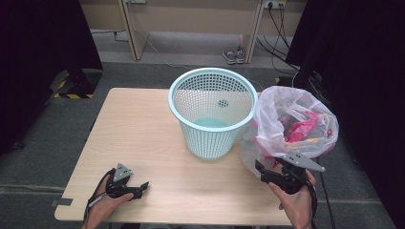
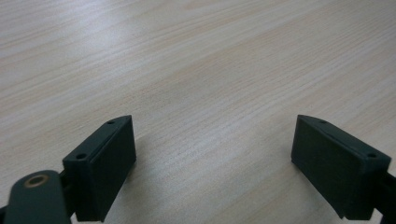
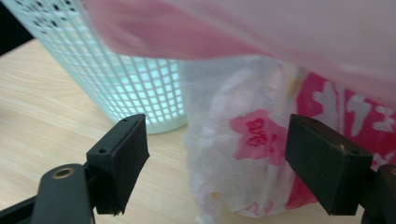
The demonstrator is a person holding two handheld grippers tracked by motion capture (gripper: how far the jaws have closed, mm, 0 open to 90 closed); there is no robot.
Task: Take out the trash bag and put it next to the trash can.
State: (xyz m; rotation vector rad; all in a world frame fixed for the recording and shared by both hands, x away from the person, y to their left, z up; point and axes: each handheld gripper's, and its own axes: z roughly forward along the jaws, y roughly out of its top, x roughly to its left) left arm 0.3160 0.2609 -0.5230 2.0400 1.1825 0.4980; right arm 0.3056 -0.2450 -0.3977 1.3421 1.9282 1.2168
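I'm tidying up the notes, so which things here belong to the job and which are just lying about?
In the job: translucent pink plastic bag of rubbish; pale green mesh plastic basket; right gripper, open.
Lying about: pair of grey shoes on the floor; black cables.

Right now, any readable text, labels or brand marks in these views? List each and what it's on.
None readable.
Pink-and-white printed marks on packaging inside the plastic bag: blurred behind the film, cannot be read.
Basket, table, left tool and right tool: no markings visible.

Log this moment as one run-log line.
left gripper: jaws open, over bare wooden table | right gripper: jaws open, facing translucent pink plastic bag | pale mint mesh basket: upright, beside bag
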